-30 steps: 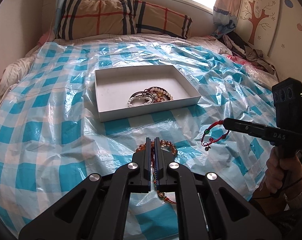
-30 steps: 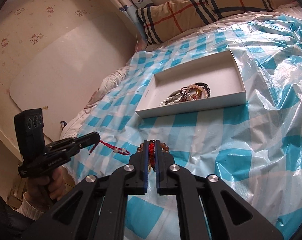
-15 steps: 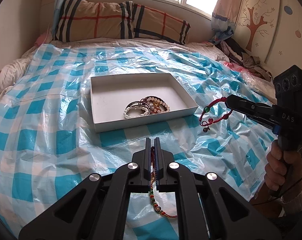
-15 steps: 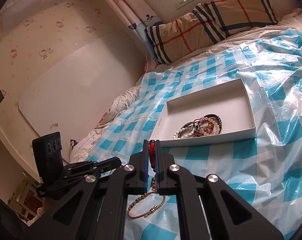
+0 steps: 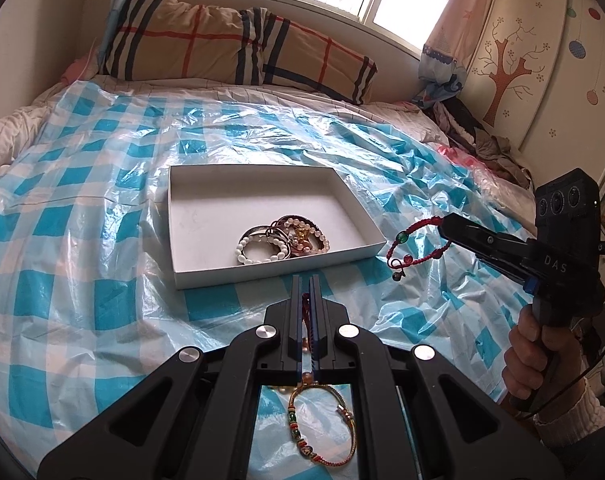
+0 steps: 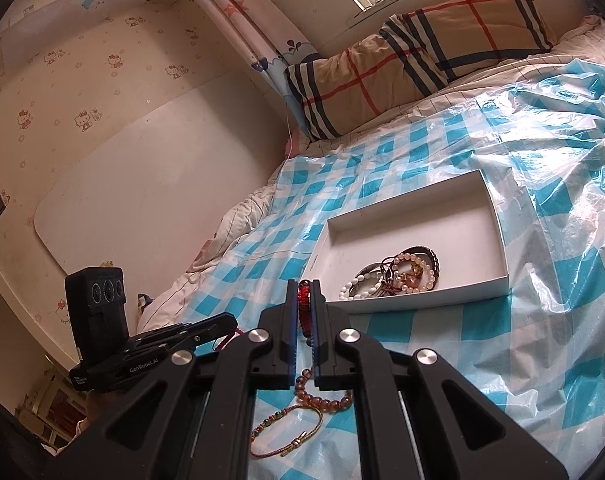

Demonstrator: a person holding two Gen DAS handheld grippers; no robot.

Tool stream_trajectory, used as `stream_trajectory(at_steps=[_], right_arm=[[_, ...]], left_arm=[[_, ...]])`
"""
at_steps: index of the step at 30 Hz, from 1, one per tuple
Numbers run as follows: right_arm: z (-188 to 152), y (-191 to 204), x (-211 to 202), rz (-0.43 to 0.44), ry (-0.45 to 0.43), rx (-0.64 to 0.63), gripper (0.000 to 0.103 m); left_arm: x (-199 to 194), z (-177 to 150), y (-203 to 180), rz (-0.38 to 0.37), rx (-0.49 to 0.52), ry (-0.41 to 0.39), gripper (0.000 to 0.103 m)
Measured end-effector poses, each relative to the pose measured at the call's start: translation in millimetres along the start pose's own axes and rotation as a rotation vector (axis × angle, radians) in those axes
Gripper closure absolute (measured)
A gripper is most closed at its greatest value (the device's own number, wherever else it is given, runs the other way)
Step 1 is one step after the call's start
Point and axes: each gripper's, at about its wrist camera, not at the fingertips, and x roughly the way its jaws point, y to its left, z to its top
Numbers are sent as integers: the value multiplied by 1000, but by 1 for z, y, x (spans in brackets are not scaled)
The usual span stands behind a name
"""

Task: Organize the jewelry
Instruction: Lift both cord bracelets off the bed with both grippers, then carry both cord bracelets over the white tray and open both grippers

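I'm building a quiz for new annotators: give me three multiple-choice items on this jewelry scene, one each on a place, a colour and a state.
1. Where does the amber bead bracelet lie?
A. inside the white cardboard box
B. on the blue-checked plastic sheet, outside the box
C. on the plaid pillow

2. What colour is the cord bracelet in the right gripper?
A. red
B. white
C. yellow

3. How is the right gripper?
A. open and empty
B. resting inside the box
C. shut on the bracelet

Answers:
1 B: the amber bead bracelet rests on the blue-checked plastic sheet, short of the white cardboard box.
2 A: the cord bracelet is red, with a green bead.
3 C: the right gripper pinches it in the air beside the box.
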Motion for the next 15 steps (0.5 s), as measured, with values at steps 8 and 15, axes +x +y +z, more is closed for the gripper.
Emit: stream_trajectory(at_steps=[8,15], right_arm=[[12,-3,17,-9,-15,-22,97],[21,-9,32,-12,-26,-35,97]], left_arm=[[14,24,1,-20,4,-29,100],[32,40,1,-39,5,-44,100]])
